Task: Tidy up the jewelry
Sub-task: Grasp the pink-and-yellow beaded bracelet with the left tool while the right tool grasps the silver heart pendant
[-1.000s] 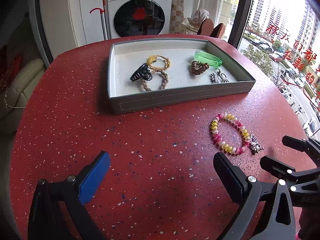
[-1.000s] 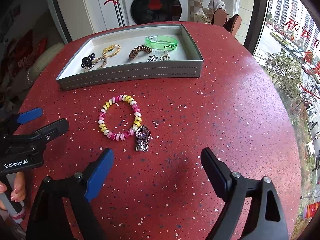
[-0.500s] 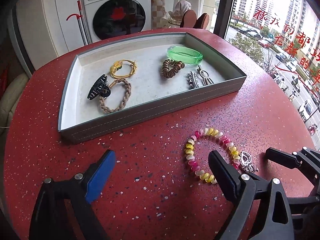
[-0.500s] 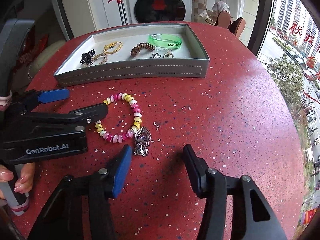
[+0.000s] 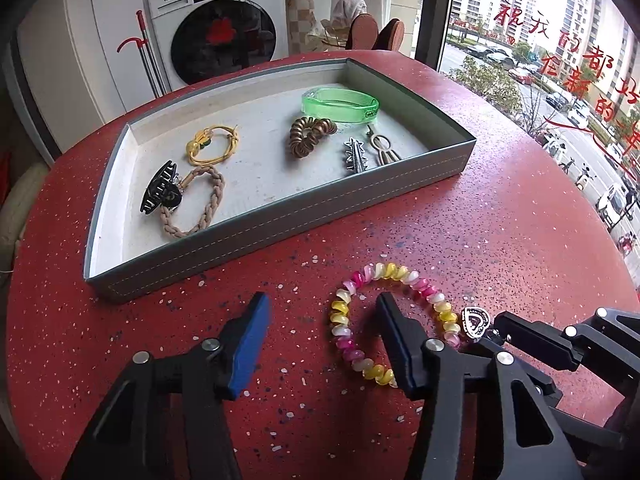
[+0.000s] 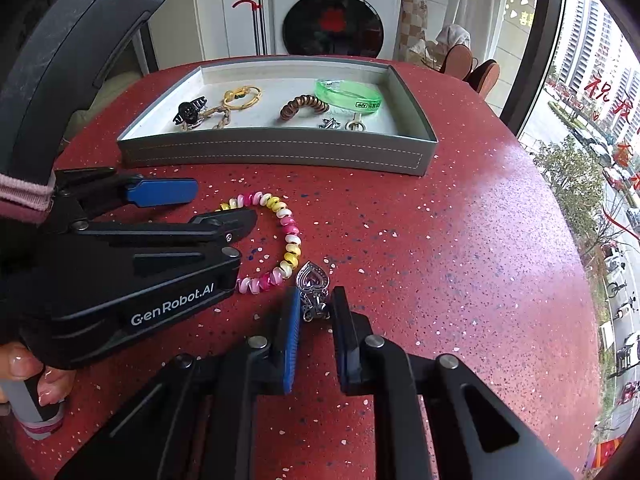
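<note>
A pink, yellow and white beaded bracelet [image 5: 348, 336] [image 6: 286, 228] with a silver heart pendant [image 5: 475, 322] [image 6: 313, 285] lies on the red table in front of a grey tray [image 5: 256, 236] [image 6: 276, 152]. My left gripper [image 5: 324, 316] [image 6: 218, 204] is open, its right finger inside the bead loop and its left finger outside it. My right gripper [image 6: 314, 312] has narrowed around the pendant's lower end, with a small gap still showing on each side.
The tray holds a green bangle [image 5: 340, 104], a brown coil tie [image 5: 310, 136], a yellow cord bracelet [image 5: 212, 146], a braided beige band [image 5: 196, 204], a black claw clip [image 5: 160, 194] and two metal clips [image 5: 368, 154]. A washing machine [image 5: 220, 20] stands behind the table.
Both grippers moved in on the bracelet. The left finger slid inside the bead loop. The right gripper's jaws narrowed from wide open to close around the pendant.
</note>
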{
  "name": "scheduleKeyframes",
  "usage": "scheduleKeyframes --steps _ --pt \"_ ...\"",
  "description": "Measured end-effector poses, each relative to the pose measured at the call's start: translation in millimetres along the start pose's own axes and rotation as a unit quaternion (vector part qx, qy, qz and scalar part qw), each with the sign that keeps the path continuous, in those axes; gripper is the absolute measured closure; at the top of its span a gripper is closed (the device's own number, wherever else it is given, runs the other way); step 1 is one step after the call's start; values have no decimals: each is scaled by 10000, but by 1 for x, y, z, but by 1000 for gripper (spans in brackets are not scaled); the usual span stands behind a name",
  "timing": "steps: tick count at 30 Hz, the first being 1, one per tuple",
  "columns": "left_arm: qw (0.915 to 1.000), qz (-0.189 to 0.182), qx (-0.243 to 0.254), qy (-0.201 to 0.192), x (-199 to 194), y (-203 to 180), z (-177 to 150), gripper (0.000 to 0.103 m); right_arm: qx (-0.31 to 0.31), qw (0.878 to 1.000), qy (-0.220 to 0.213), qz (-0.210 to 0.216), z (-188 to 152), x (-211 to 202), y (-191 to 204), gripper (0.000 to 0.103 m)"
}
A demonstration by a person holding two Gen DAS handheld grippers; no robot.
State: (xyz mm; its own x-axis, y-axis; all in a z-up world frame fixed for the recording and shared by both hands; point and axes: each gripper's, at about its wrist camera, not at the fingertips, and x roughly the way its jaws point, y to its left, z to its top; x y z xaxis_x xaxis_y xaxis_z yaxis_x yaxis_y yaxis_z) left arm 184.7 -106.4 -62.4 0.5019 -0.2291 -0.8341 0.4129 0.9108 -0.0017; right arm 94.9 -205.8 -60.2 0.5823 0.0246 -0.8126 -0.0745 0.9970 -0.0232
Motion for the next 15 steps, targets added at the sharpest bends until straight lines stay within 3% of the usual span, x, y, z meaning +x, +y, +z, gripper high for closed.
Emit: scheduleKeyframes --steps 4,15 --pt "9999 -27 160 -39 -3 -6 0 75 168 9998 -36 61 0 -8 -9 86" --pt "9990 -430 39 -135 -23 0 -7 76 378 9991 -139 149 0 -26 -19 87"
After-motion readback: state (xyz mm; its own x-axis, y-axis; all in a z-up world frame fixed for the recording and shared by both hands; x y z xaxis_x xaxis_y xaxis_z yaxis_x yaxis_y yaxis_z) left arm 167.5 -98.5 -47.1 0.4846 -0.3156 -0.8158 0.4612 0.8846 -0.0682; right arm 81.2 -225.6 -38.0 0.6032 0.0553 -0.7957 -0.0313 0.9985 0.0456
